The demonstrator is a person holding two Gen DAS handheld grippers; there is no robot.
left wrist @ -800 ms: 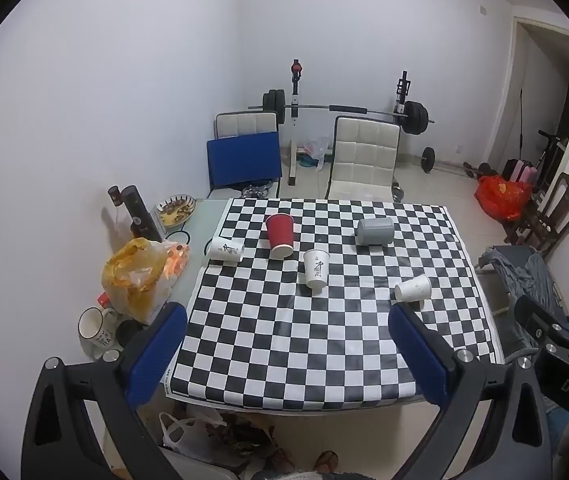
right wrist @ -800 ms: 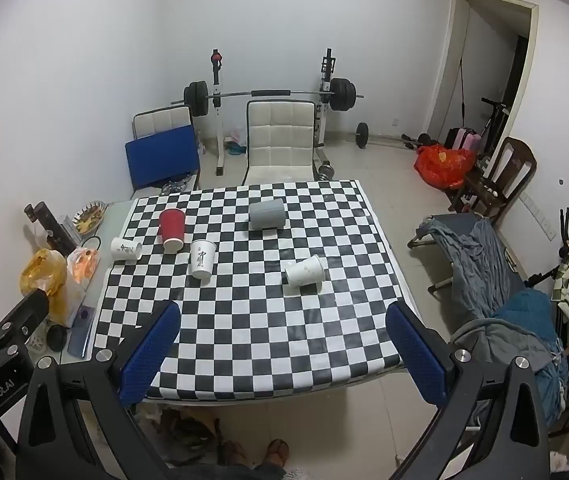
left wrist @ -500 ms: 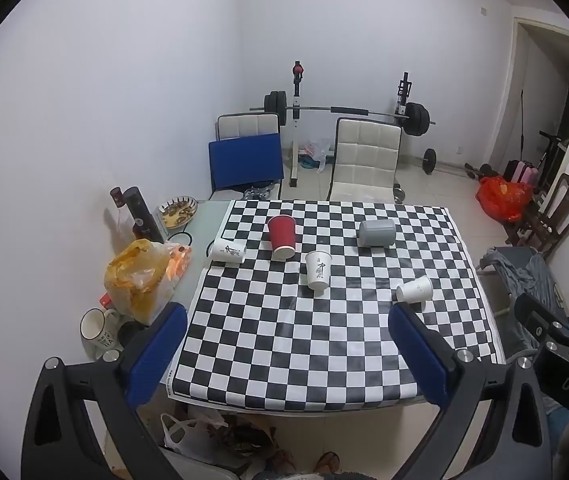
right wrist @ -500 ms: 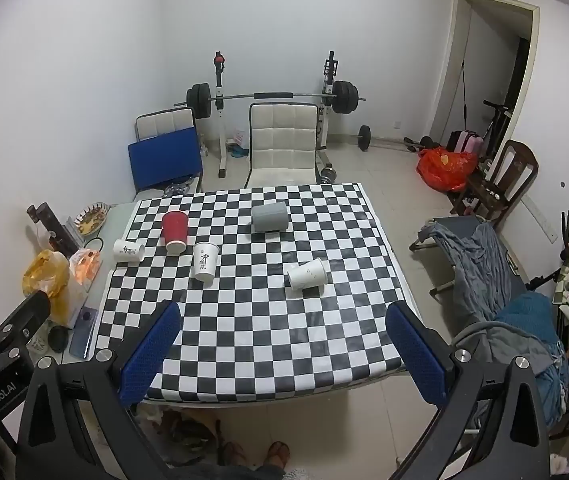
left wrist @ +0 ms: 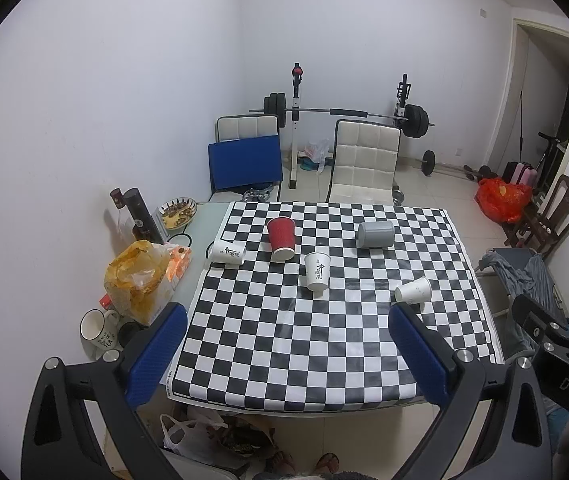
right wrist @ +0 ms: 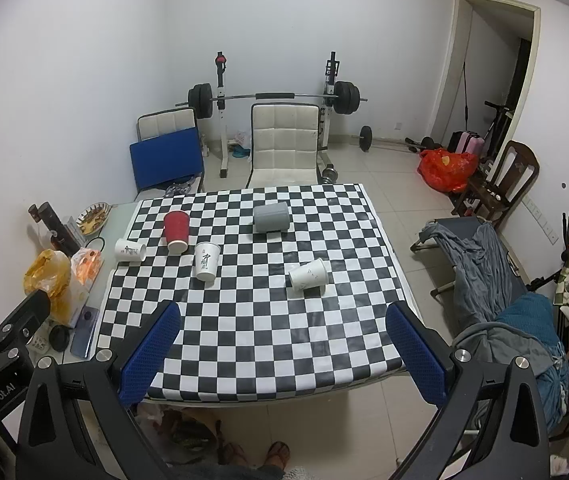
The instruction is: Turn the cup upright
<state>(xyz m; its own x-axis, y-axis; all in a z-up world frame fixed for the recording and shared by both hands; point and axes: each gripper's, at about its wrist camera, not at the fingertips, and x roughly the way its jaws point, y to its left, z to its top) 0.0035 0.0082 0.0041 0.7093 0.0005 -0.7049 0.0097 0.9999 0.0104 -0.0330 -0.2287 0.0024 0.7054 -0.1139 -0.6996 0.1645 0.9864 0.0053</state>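
A: Surface and room? 
B: A counter (right wrist: 372, 248) under a black-and-white checkered cloth (left wrist: 324, 340), in a white-walled room with a barbell rack (right wrist: 276, 98), two white padded chairs and an open doorway at right.

A: The cups? 
B: Five on the cloth. A red paper cup (left wrist: 281, 238) and a printed white cup (left wrist: 317, 271) stand inverted mid-cloth; a grey cup (left wrist: 375, 234), a small white cup (left wrist: 413, 291) and a printed white cup at the left edge (left wrist: 226, 252) lie on their sides, well apart.

A: The grippers? 
B: The left gripper (left wrist: 286, 354) and right gripper (right wrist: 282, 354) both hang before the counter's near edge, jaws spread wide, holding nothing.

A: What is unclear? 
B: Clutter beside the cloth, including a yellow bag (left wrist: 136, 280) and a mug (left wrist: 98, 328), overlaps. Bags beneath the counter are cut off.
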